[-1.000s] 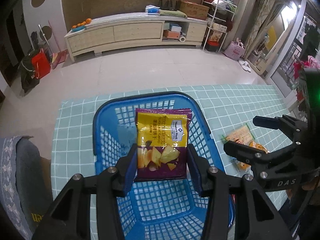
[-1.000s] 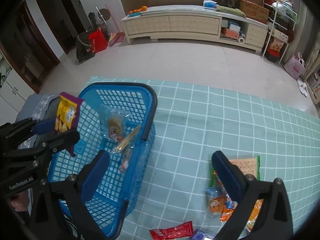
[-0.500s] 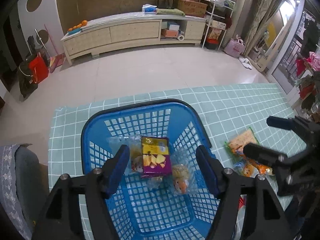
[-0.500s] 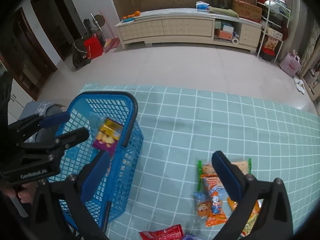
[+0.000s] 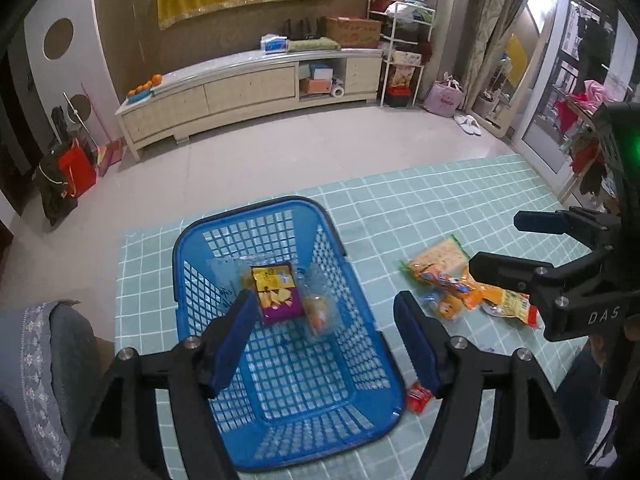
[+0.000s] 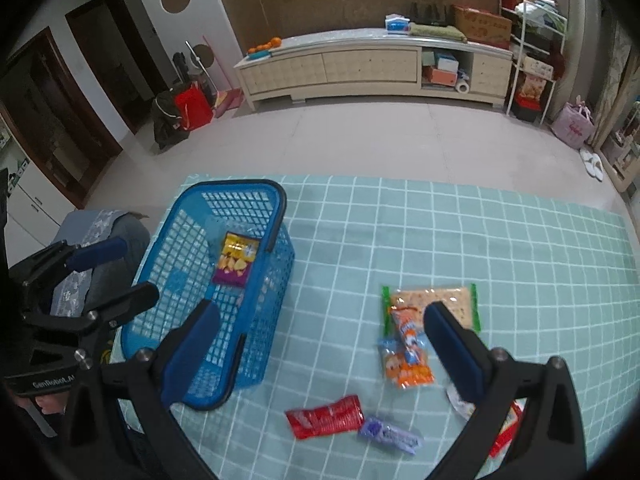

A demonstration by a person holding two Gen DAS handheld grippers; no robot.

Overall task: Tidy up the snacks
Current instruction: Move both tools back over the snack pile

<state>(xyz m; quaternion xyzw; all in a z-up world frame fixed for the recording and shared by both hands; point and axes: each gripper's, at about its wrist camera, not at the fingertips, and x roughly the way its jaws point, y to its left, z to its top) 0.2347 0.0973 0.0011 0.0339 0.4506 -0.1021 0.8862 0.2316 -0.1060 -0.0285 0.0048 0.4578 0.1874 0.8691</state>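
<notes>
Teal grid-patterned tablecloth (image 6: pixel 460 240) is being shown across the lower half of both views, with pale tiled floor and a long cream sideboard (image 5: pixel 248 88) behind it.

Nearest, at lower centre of the left wrist view, the left gripper (image 5: pixel 326 322) is being held above the blue basket (image 5: pixel 360 344), its fingers spread with nothing between them.

At lower centre of the right wrist view, the right gripper (image 6: pixel 320 344) is being held with fingers wide apart, nothing pinched.

Between and just beyond its fingers, a red packet (image 6: pixel 325 416) and a purple packet (image 6: pixel 390 435) are being shown flat on the cloth, then an orange snack pack (image 6: pixel 408 354) overlapping a green-edged cracker pack (image 6: pixel 440 296).

Farther left, the yellow-and-purple chip bag (image 6: pixel 236 260) is being shown lying inside the basket, beside clear wrapped snacks (image 5: pixel 318 308).
</notes>
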